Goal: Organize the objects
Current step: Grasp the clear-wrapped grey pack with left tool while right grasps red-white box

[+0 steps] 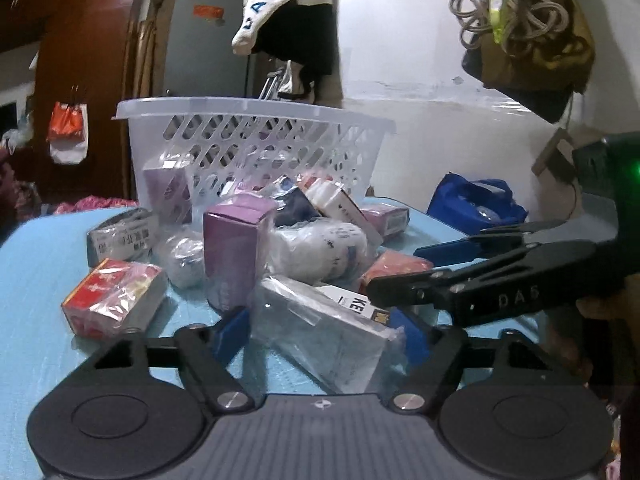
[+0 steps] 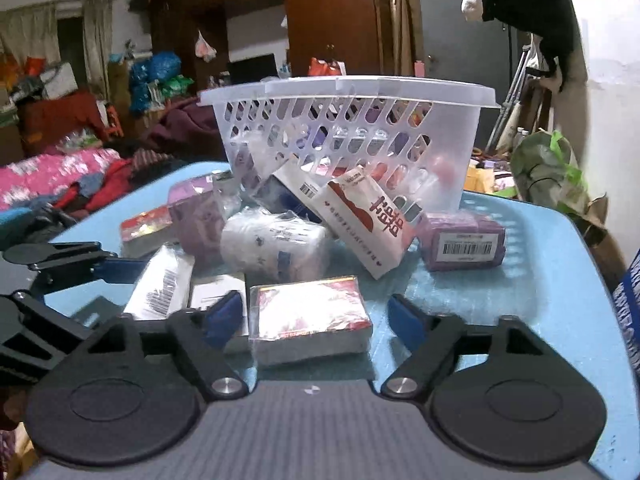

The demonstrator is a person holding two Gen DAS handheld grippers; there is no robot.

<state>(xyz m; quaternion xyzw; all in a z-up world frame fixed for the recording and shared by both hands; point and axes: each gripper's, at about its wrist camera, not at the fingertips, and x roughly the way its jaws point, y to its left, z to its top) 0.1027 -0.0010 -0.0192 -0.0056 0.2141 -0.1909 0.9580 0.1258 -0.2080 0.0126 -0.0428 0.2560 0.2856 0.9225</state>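
A pile of wrapped boxes and packets lies on the light blue table [image 1: 36, 280] in front of a clear slotted basket [image 1: 256, 140] that holds several items. My left gripper [image 1: 320, 332] is open around a plastic-wrapped white packet [image 1: 324, 328] at the pile's near edge. A tall purple box [image 1: 236, 248] stands just behind it. My right gripper [image 2: 316, 320] is open around a red and white wrapped packet [image 2: 308, 320]. The basket [image 2: 352, 128] stands behind the pile in the right wrist view. The right gripper also shows in the left wrist view [image 1: 408, 272], at the right.
A red packet [image 1: 112, 296] lies at the left of the pile. A blue bag [image 1: 476, 204] sits at the table's right. A purple barcoded box [image 2: 460, 240] and a red and white carton [image 2: 368, 220] lie near the basket. Clothes hang on the wall behind.
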